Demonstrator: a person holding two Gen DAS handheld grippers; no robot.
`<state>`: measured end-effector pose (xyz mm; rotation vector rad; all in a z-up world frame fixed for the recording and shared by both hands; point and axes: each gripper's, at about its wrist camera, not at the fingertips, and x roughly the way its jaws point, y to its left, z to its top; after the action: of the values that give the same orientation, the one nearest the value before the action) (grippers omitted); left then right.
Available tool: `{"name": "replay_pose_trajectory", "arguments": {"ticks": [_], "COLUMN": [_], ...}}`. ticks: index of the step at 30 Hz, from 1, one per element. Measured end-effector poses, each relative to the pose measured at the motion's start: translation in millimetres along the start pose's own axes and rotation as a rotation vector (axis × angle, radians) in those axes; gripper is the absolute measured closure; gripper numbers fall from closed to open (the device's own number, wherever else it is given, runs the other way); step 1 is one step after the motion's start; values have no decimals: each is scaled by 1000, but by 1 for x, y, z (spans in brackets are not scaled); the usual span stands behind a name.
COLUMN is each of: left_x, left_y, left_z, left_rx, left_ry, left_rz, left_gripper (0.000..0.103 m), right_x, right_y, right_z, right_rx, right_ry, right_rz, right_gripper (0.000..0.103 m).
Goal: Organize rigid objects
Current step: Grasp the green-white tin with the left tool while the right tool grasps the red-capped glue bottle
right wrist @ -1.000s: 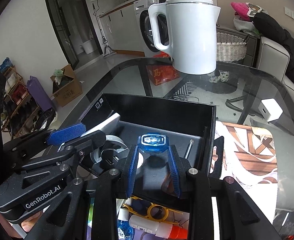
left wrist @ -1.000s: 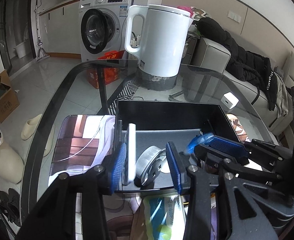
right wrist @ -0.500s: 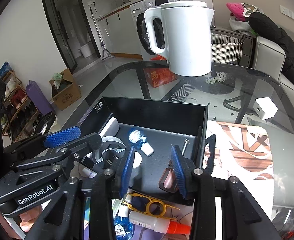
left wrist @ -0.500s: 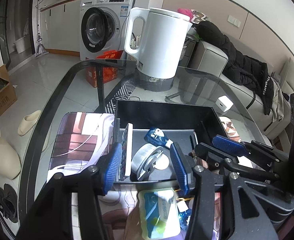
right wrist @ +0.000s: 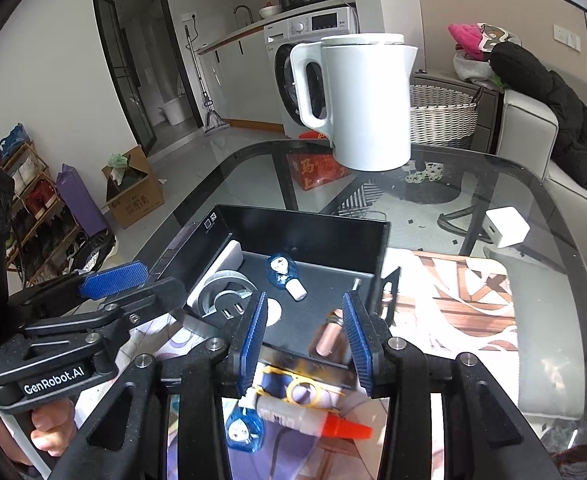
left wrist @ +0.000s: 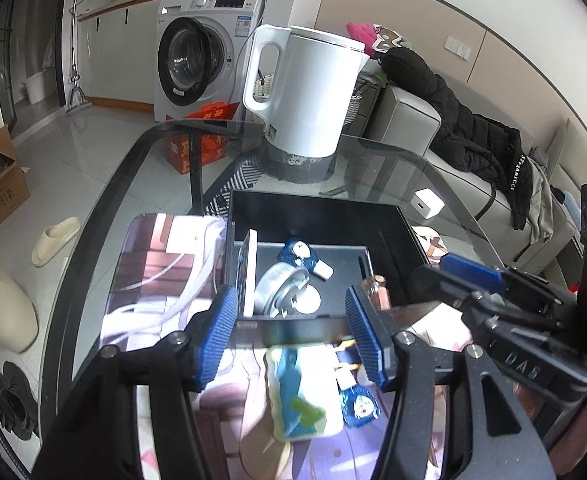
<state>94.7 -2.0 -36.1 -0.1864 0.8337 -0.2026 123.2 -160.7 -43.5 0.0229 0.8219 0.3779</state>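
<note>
- Black box (left wrist: 317,208), open at the top, sits on the glass counter (left wrist: 393,168) and serves as the landmark; a white kettle (left wrist: 305,96) stands on the counter behind its far wall
- Inside the box, against its left wall, a flat white slab (left wrist: 248,276) stands on edge
- Next to the slab, still inside the box, leans a silver tape roll (left wrist: 279,286)
- Toward the back of the box floor lies a small blue packet (left wrist: 296,252) with a white piece beside it
- At the right front corner of the box lies a small copper-coloured tube (right wrist: 327,338)
- In front of the box, outside it, rest a pale pack with a blue and green label (left wrist: 299,396), a second blue packet (right wrist: 243,430), a yellow ring-shaped item (right wrist: 301,390) and a white glue tube with a red tip (right wrist: 313,420)
- Left claw (left wrist: 291,336) hangs over the front edge of the box, its blue pads opening, with nothing pinched between them
- Right claw (right wrist: 303,340) hangs over the same front edge, pads spread apart and empty, the copper tube just inside its right pad
- To the right of the box, a small white charger block (right wrist: 507,226) lies on the counter
</note>
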Motion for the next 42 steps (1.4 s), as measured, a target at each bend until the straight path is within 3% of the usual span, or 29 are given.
{"name": "replay_pose_trajectory", "arguments": {"ticks": [11,19,25,42], "left_x": [3,34,52,37], "left_y": [-6,-12,-16,1], "left_z": [-27,-47,-54,-67], "left_rx": [34,67,81,110], "left_ry": [77,204,250,265], "left_rz": [8,15,32,26], "left_gripper": [46,46,46,46], "right_x": [-18,6,13,24], "right_y": [-19,-20,-23,-3], "right_z": [-22,-47,-54,-67], "right_rx": [30,10,16,-49], "right_ry": [55,191,217,287], "right_rz": [22,64,78,137], "right_gripper": [63,63,63,61]}}
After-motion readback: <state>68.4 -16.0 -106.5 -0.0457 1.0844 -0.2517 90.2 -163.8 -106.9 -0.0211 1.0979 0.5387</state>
